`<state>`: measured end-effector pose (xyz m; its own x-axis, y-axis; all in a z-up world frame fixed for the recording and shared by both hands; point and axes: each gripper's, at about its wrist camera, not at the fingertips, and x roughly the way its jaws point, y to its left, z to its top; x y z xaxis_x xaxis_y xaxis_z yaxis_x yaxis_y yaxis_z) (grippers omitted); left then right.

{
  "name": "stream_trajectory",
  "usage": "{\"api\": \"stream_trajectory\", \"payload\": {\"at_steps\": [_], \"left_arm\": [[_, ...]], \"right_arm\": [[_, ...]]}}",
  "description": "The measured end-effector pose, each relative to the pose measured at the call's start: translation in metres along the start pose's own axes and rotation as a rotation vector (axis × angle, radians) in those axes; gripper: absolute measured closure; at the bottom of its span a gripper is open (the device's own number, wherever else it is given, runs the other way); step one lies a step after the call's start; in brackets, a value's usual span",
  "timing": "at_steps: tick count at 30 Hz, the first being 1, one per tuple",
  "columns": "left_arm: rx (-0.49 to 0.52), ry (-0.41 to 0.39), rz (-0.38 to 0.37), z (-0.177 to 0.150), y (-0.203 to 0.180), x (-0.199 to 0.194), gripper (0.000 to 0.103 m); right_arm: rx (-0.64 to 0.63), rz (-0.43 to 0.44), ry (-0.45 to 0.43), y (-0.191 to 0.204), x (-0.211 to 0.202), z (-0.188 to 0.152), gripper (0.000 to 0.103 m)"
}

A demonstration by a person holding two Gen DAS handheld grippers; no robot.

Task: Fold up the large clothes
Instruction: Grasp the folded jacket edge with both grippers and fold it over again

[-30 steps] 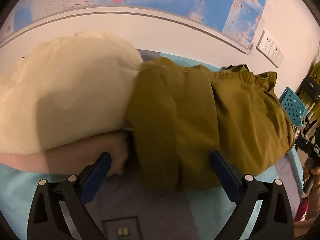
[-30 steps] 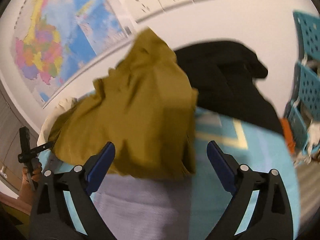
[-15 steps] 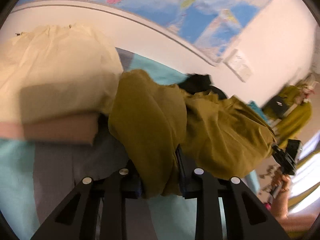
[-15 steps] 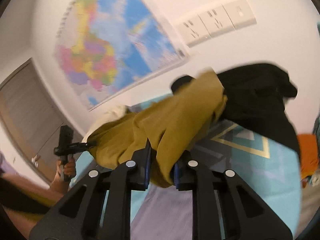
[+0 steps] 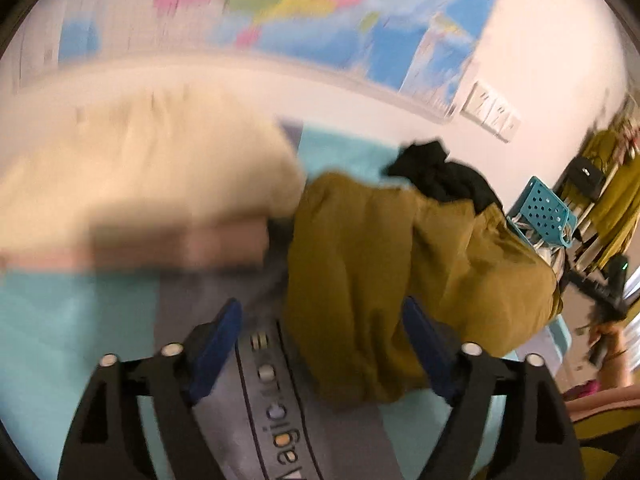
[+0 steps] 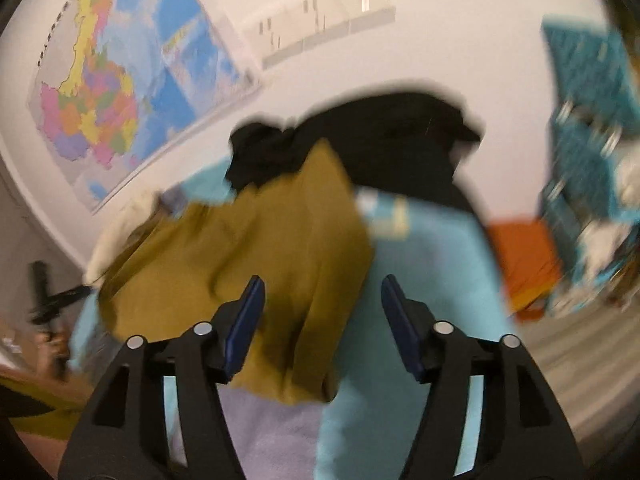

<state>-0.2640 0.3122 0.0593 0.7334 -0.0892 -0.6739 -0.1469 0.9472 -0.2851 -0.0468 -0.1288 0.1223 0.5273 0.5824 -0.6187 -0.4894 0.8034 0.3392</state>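
The olive-green garment (image 5: 400, 264) is released on the teal mat (image 5: 60, 320); the left gripper (image 5: 324, 340) and right gripper (image 6: 322, 316) have just been spread, pinching nothing.

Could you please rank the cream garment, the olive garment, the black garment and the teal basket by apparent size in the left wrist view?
1. cream garment and olive garment: alike, nearness makes it unsure
2. black garment
3. teal basket

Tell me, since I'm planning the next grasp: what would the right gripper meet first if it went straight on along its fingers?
Probably the olive-green garment, lying between the open right gripper fingers' line; depth is blurred.
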Motion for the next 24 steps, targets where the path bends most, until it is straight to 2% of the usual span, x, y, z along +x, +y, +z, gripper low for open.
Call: {"api": "stream_trajectory", "payload": {"at_steps": [2,5,7,9,11,13,14,15,16,17,18,19,20,21,22,23,24], "left_arm": [[0.06,-0.018,0.0,0.013,-0.018,0.001,0.021],[0.16,0.017,-0.025,0.026,-0.054,0.031,0.021],[0.24,0.079,0.011,0.026,-0.078,0.064,0.021],[0.273,0.152,0.048,0.026,-0.087,0.093,0.023],[0.293,0.23,0.092,0.026,-0.092,0.121,0.034],[0.28,0.273,0.101,0.027,-0.089,0.136,0.04],[0.276,0.269,0.11,0.03,-0.088,0.141,0.046],[0.273,0.26,0.112,0.033,-0.088,0.142,0.061],[0.264,0.252,0.111,0.037,-0.089,0.144,0.07],[0.24,0.255,0.098,0.043,-0.087,0.146,0.08],[0.22,0.249,0.087,0.049,-0.085,0.146,0.095],[0.215,0.236,0.101,0.054,-0.084,0.145,0.098],[0.201,0.214,0.129,0.061,-0.082,0.144,0.098],[0.186,0.199,0.121,0.065,-0.08,0.142,0.098],[0.164,0.19,0.104,0.067,-0.078,0.141,0.098],[0.143,0.2,0.095,0.068,-0.074,0.142,0.095],[0.137,0.213,0.096,0.068,-0.076,0.148,0.089]], "right_arm": [[-0.048,0.051,-0.011,0.016,0.007,0.01,0.038],[-0.138,0.06,0.083,0.049,0.053,0.015,0.036],[-0.157,0.065,0.157,0.061,0.091,0.014,0.037],[-0.173,0.043,0.219,0.067,0.124,0.013,0.04],[-0.184,0.029,0.245,0.068,0.142,0.011,0.048],[-0.164,0.046,0.237,0.066,0.151,0.012,0.062],[-0.154,0.05,0.232,0.064,0.151,0.012,0.076],[-0.145,0.057,0.229,0.063,0.153,0.013,0.092],[-0.147,0.059,0.221,0.064,0.153,0.015,0.102],[-0.152,0.045,0.201,0.065,0.15,0.017,0.101],[-0.163,0.03,0.15,0.068,0.142,0.023,0.101],[-0.151,0.028,0.086,0.068,0.131,0.03,0.101],[-0.127,0.041,0.041,0.066,0.123,0.036,0.101],[-0.104,0.06,-0.006,0.065,0.115,0.043,0.101],[-0.105,0.066,-0.011,0.066,0.114,0.045,0.101],[-0.11,0.067,0.015,0.067,0.119,0.045,0.101],[-0.114,0.053,0.076,0.067,0.131,0.041,0.1]]}}
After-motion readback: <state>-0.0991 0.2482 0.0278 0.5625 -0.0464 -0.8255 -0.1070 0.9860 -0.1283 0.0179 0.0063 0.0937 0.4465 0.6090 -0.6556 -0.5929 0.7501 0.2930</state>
